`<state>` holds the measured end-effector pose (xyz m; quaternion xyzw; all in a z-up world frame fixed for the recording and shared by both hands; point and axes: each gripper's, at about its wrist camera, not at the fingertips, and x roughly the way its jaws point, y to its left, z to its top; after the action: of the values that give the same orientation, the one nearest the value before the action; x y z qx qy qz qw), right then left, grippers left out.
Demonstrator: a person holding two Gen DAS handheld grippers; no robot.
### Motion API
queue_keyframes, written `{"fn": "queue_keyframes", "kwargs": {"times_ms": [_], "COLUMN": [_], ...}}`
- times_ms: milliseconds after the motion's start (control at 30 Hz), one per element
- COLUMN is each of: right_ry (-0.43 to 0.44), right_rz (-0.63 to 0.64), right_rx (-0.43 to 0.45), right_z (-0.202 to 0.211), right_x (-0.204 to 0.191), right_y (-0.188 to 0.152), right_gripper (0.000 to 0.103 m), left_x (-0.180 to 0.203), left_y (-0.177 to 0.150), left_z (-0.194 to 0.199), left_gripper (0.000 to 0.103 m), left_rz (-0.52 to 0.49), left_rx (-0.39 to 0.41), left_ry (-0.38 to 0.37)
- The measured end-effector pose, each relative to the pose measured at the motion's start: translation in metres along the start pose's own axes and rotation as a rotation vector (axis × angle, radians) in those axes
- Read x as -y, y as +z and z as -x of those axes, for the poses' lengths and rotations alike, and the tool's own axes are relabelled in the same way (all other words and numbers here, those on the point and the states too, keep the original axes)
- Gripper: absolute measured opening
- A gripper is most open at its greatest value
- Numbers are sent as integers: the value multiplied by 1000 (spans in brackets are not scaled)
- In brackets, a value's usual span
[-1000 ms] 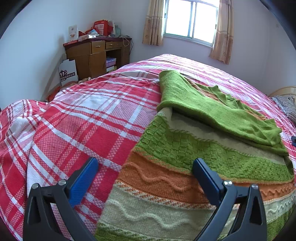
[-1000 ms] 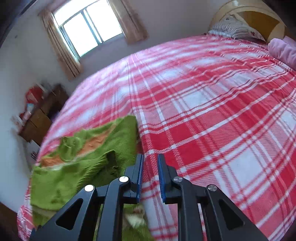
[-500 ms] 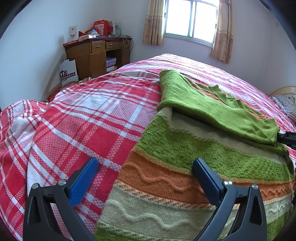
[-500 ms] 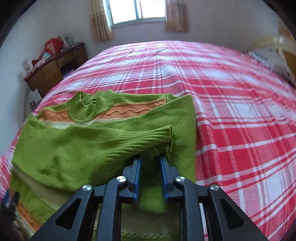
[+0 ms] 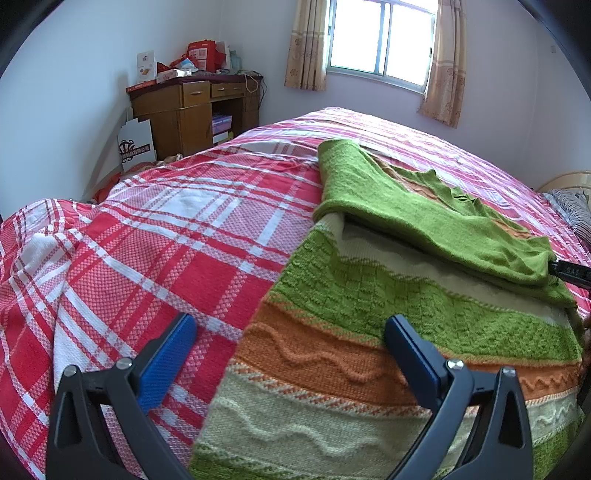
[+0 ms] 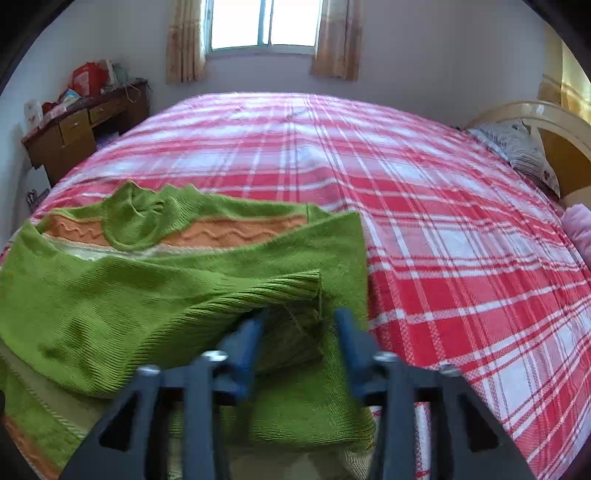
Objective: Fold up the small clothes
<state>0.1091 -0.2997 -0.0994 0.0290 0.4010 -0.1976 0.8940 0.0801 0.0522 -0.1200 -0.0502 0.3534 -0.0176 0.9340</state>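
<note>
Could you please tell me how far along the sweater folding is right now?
Done: one green sleeve lies folded across the sweater on the bed. In hand: nothing; the right gripper is open over the cuff, the left gripper open by the hem. Left: folding the body.

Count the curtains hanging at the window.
2. Left curtain hangs on the window's left side, right curtain on its right; none look hidden.

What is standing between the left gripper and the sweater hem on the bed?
Nothing visible. The left gripper is open directly over the striped sweater, with only the plaid bedspread beside it.
</note>
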Motion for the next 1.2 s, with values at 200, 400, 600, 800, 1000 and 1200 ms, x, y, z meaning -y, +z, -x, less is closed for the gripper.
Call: {"fn": "queue_keyframes", "kwargs": {"times_ms": [200, 400, 600, 800, 1000, 1200], "right_ry": [80, 80, 118, 139, 152, 105], "right_rz": [-76, -87, -70, 72, 117, 125], "right_rx": [-25, -62, 58, -18, -28, -27], "right_z": [-7, 12, 46, 7, -2, 24], "right_x": [21, 47, 57, 10, 7, 28], "right_y": [3, -12, -12, 8, 2, -15], "right_gripper": [31, 31, 31, 31, 9, 3], "left_x": [0, 0, 0, 0, 0, 0], "left_y": [0, 0, 0, 0, 0, 0], "left_z": [0, 0, 0, 0, 0, 0], "left_gripper": [103, 103, 103, 103, 103, 103], "left_rz": [2, 2, 1, 1, 0, 0], "left_rx": [0, 0, -1, -1, 0, -1], "left_ry": [-4, -2, -2, -2, 0, 0]}}
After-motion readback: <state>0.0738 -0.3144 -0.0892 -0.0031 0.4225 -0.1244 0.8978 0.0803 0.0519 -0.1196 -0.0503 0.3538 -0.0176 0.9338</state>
